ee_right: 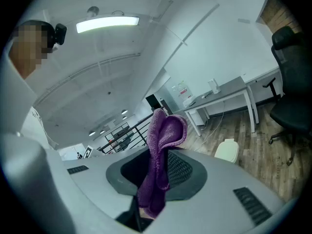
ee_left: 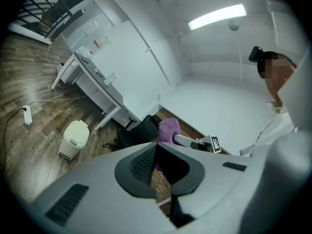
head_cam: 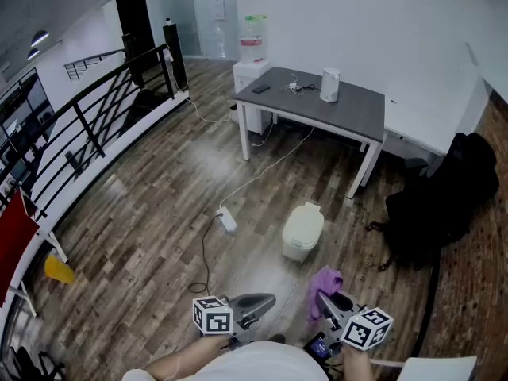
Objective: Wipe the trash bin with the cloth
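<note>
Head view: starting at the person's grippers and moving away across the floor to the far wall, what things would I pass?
purple cloth → trash bin → grey table → water dispenser

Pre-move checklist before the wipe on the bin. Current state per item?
1. Is the cloth clamped in the right tool? Ok.
2. Is the left tool empty with its jaws together? Ok.
3. Is the trash bin upright with its lid down? Ok.
4. Is the cloth on the trash bin? Not ok, they are apart.
5. Is the power strip clear of the trash bin? Ok, it lies to one side.
6. Is the cloth damp? Cannot tell.
</note>
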A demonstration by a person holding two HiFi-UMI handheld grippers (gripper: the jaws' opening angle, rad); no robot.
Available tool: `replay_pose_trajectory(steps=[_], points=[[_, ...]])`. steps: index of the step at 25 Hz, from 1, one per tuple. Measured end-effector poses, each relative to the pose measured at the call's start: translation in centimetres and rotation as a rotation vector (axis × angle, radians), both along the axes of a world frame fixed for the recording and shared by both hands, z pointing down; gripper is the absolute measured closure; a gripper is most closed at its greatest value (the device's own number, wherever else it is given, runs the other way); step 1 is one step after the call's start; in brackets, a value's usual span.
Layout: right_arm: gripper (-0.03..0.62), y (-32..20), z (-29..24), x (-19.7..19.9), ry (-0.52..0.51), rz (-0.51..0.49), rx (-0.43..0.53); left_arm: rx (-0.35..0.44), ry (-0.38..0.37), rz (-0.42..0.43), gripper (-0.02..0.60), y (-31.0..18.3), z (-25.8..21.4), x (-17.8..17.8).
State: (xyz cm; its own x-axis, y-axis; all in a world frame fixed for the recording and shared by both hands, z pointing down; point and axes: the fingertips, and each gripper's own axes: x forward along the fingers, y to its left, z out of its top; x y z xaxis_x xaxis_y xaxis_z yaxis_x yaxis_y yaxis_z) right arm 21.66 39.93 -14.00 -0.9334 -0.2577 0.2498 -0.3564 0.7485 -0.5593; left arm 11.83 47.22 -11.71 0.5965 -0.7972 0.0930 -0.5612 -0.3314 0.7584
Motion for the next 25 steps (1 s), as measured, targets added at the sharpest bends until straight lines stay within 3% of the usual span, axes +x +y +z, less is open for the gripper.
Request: replay_pose_trajectory(steps=[5, 9, 13, 19, 25], points=[[0.508, -2.3, -0.7, -0.7, -0.004, 0.0, 0.045, 0.046, -0.024, -0.027, 0.578, -1.7, -0.5, -1.1], [0.508, -3.3, -0.5, -0.5, -0.01, 0.007, 0.051, 0.036, -0.04, -0.017, 0.578, -2.1, -0.1, -1.3], [0.508, -3.6, -0.1, 0.6, 0.006, 0.067, 0.03, 0.028, -0.048, 0.002, 0.578, -2.0, -0.1, -1.0], [0.508, -5.5, -1.0, 2.1, 0.017, 0.141, 0.096, 0.05, -0.068, -0.021, 0.578, -2.9, -0.9, -1.8], [0.508, -8.7, -1.1, 5.4, 0.008, 0.225, 0.094, 0.035, -0.082, -0.048, 0.578, -3.9, -1.0, -2.2]])
